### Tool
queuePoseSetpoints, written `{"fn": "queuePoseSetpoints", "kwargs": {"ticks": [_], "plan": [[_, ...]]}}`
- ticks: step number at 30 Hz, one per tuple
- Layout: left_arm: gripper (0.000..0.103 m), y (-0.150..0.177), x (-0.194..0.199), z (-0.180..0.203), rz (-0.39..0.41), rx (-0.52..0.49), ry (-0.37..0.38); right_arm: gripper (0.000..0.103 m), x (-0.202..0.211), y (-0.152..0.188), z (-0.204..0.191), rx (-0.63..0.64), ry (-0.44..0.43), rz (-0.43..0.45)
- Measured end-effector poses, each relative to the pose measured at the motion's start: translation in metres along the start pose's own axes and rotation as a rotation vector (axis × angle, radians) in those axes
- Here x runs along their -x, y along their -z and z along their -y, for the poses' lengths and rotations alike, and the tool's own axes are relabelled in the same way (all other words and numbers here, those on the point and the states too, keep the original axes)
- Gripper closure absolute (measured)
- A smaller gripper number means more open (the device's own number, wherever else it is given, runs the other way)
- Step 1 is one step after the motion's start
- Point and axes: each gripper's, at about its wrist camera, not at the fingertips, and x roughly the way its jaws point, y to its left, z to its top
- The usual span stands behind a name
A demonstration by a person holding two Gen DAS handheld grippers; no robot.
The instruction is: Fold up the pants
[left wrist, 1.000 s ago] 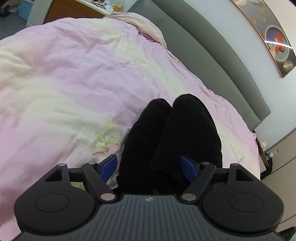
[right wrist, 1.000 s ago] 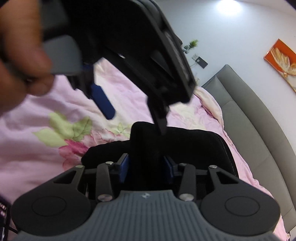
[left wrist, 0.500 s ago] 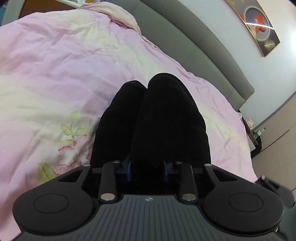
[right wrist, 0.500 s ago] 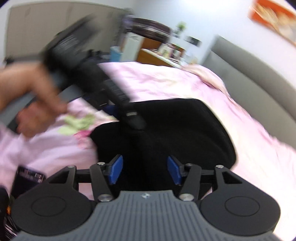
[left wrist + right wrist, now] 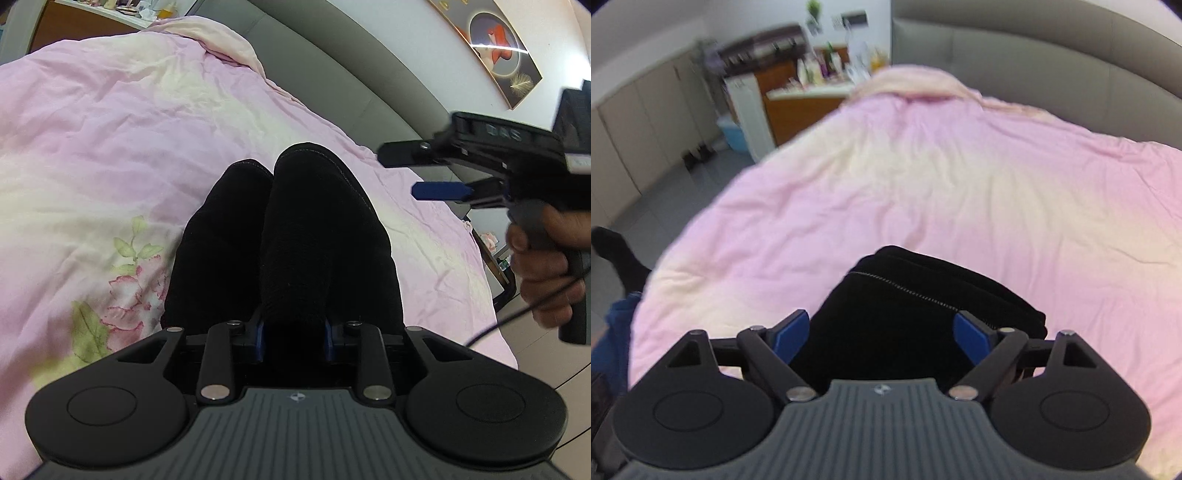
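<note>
Since a second ago, the left gripper (image 5: 294, 334) has clamped onto the black pants (image 5: 288, 240); the right gripper (image 5: 882, 334), jaws just spread wide, holds nothing. Only the left view shows the right hand (image 5: 543, 266), at 3 o'clock. Folded pants on the pink duvet (image 5: 110, 147) run toward 12.

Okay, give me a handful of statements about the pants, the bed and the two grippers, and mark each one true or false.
1. The left gripper is shut on the black pants. True; its jaws have just closed on the cloth.
2. The right gripper is clamped on the pants. False: its jaws have just been opening and stand wide, pads clear of the cloth.
3. The pants lie on a pink duvet. True.
4. The pants are spread out flat at full length. False: they are bunched into a folded bundle.
5. The headboard is red. False: it is grey.
6. A hand holds the right gripper's handle. True.
</note>
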Motion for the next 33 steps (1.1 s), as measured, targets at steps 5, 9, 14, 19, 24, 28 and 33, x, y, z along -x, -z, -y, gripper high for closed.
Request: {"fn": "queuePoseSetpoints", "kwargs": {"ticks": [5, 9, 14, 19, 24, 28, 33], "plan": [[0.072, 0.001, -0.001, 0.001, 0.003, -0.004, 0.001, 0.021, -0.047, -0.035, -0.023, 0.013, 0.057, -0.168], [0.072, 0.001, -0.001, -0.001, 0.003, 0.003, 0.005, 0.023, -0.076, -0.050, -0.044, 0.008, 0.115, -0.245], [0.072, 0.000, 0.000, 0.000, 0.005, -0.008, 0.006, 0.022, -0.112, -0.053, -0.065, 0.050, 0.322, -0.337], [0.072, 0.002, 0.002, 0.008, 0.010, -0.056, -0.005, 0.048, -0.123, -0.037, -0.070, 0.148, 0.353, -0.334], [0.072, 0.000, 0.011, 0.013, 0.047, -0.065, 0.039, 0.076, -0.081, -0.032, -0.054, 0.104, 0.272, -0.206], [0.072, 0.002, 0.014, 0.028, 0.057, -0.102, 0.102, 0.079, -0.038, -0.031, -0.012, -0.067, 0.177, -0.149], [0.072, -0.003, 0.044, 0.051, 0.137, -0.146, 0.127, 0.079, 0.018, -0.040, 0.001, -0.159, 0.084, -0.076]]}}
